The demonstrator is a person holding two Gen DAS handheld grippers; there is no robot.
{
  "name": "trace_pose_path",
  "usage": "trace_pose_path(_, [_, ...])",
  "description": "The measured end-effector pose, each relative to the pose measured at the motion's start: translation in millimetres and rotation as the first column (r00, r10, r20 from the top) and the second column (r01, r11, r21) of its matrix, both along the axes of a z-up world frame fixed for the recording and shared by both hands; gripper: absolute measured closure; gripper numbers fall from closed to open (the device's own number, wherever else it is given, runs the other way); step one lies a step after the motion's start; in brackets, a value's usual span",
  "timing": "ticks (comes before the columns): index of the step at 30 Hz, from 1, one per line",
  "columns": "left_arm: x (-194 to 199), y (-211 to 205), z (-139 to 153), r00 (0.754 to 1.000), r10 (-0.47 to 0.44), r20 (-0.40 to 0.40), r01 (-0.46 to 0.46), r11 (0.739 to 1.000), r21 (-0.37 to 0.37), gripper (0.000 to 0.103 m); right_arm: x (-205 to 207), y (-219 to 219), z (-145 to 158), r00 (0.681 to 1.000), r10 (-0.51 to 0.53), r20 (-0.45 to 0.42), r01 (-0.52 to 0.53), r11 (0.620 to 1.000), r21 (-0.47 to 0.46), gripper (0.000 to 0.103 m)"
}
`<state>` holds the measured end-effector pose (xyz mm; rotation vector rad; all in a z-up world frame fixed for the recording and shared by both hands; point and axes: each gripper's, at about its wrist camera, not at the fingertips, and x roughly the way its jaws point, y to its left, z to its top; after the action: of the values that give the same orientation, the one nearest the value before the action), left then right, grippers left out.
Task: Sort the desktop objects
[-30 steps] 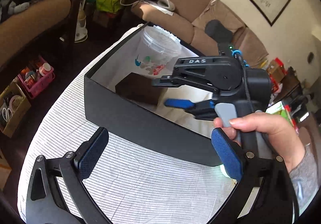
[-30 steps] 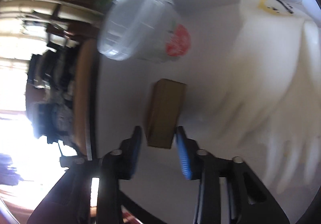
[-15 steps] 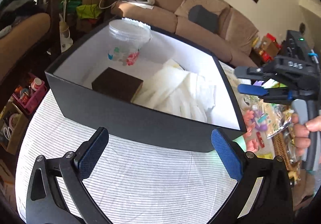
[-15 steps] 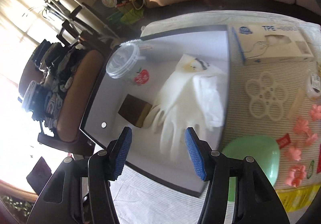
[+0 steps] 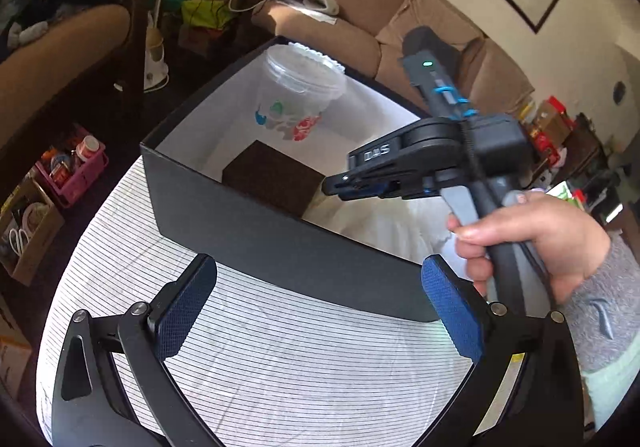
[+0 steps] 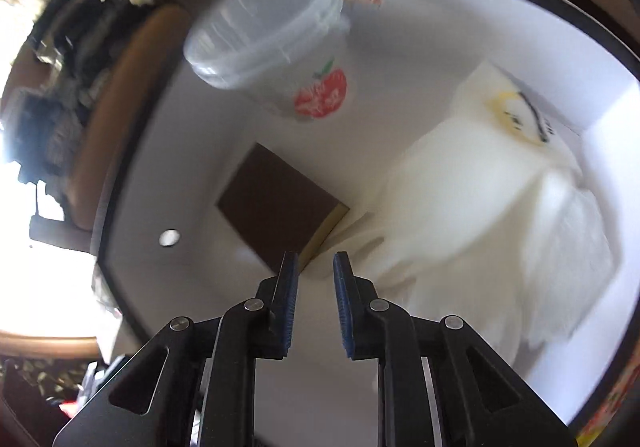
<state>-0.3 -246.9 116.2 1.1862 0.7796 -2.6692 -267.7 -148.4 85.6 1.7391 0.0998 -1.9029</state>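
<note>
A black box with a white inside [image 5: 256,235] stands on the striped tablecloth. In it are a clear plastic cup with fruit prints [image 5: 298,95], a brown block [image 5: 276,175] and white gloves [image 6: 480,215]. My left gripper [image 5: 320,303] is open and empty, just in front of the box's near wall. My right gripper [image 6: 314,287] hangs over the inside of the box near the brown block [image 6: 276,203]. Its jaws are a narrow gap apart and hold nothing. It also shows in the left wrist view [image 5: 360,187], above the box.
The striped tablecloth [image 5: 280,367] covers the table up to its left edge. A sofa [image 5: 360,27], a chair and floor clutter lie beyond the table. A small white disc [image 6: 169,237] lies on the box floor.
My right gripper has come back from the right side of the table to over the box and its jaws have narrowed. The left gripper has stayed open in front of the box.
</note>
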Motion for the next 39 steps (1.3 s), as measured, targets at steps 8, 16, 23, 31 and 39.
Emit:
trace_pose_path(8, [-1,-5,-2,1.0,-0.023,0.007,0.023,1.0,-0.001,0.0,-19,-41,-5,0.998,0.062,-0.012,-0.062,0.998,0.02,0.085])
trace_pose_path(16, [-3,9,9,0.997,-0.062,-0.038,0.062,0.998,-0.021,0.0,13,0,40,0.989,0.046,-0.137,-0.049,0.999,-0.017,0.084])
trace_pose_path(23, [3,83,36,0.947,-0.276,-0.166,0.251,0.955,-0.158,0.0,96,161,102,0.939,-0.057,-0.338,0.015,0.992,-0.125,0.055])
trace_pose_path(31, [-12,204,33,0.867,-0.472,-0.16,0.445,0.877,-0.181,0.0,169,369,78,0.811,-0.306,-0.499,0.3,0.949,-0.094,0.052])
trace_pose_path(39, [-80,336,23,0.826,-0.56,-0.055,0.537,0.813,-0.224,0.0,184,471,39,0.723,-0.483,-0.494,0.469,0.868,-0.163,0.052])
